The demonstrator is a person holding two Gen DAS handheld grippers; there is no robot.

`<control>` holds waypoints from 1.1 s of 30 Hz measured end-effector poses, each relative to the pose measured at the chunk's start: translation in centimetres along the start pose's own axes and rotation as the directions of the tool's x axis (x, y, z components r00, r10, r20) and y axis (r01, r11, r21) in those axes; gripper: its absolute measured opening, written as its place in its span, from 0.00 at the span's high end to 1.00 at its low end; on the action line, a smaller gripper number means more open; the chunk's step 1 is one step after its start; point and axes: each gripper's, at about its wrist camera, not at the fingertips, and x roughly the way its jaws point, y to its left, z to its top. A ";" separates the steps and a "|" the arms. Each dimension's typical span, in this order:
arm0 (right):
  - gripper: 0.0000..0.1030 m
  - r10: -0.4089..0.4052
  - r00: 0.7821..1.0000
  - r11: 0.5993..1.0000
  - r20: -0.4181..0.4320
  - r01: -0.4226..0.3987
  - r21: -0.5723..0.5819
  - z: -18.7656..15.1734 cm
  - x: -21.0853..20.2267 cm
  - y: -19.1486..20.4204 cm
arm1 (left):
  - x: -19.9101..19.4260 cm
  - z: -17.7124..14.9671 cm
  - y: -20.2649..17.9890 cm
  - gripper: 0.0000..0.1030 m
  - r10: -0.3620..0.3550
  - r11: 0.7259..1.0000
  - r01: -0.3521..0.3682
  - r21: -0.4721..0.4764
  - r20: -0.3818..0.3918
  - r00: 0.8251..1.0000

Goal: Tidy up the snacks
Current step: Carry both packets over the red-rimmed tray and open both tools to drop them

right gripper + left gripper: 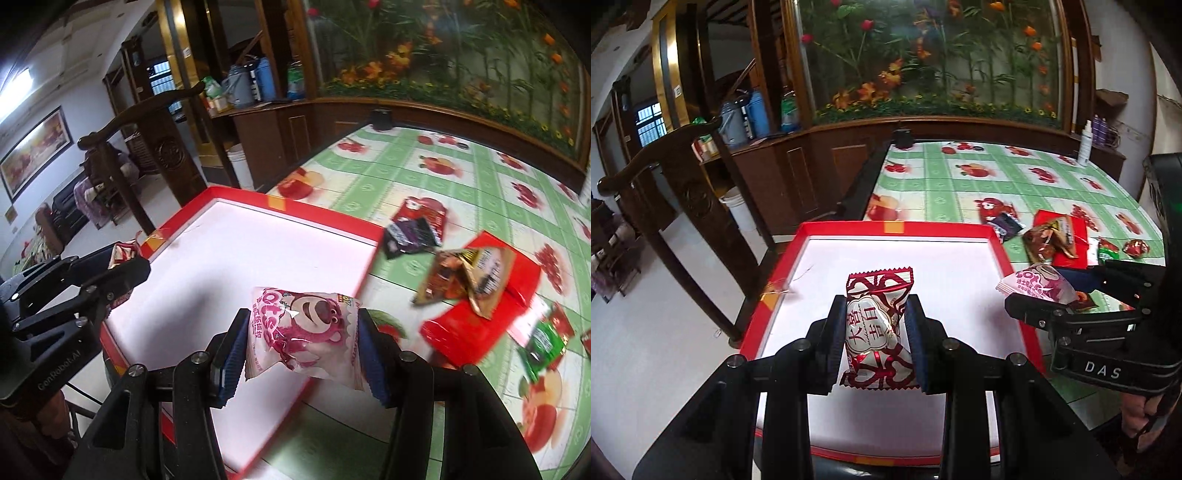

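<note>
A red-rimmed box with a white floor lies at the table's near left corner. My left gripper is shut on a red-and-white snack packet, held above the white floor. In the right wrist view that gripper enters from the left with the packet's end showing. My right gripper is shut on a pink bear-print snack packet, hanging over the box's right rim. The left wrist view shows the right gripper and its pink packet at the box's right edge.
Loose snacks lie on the green fruit-print tablecloth: a dark packet, a brown packet on a red box lid, a green packet. A carved wooden chair stands left of the table. A cabinet runs along the far wall.
</note>
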 end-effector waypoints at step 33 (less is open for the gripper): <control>0.34 0.014 0.999 1.000 -0.034 -0.015 -0.016 1.7 3.1 1.3 | 2.7 -0.9 2.2 0.36 0.120 0.991 -0.124 -0.044 -0.093 0.988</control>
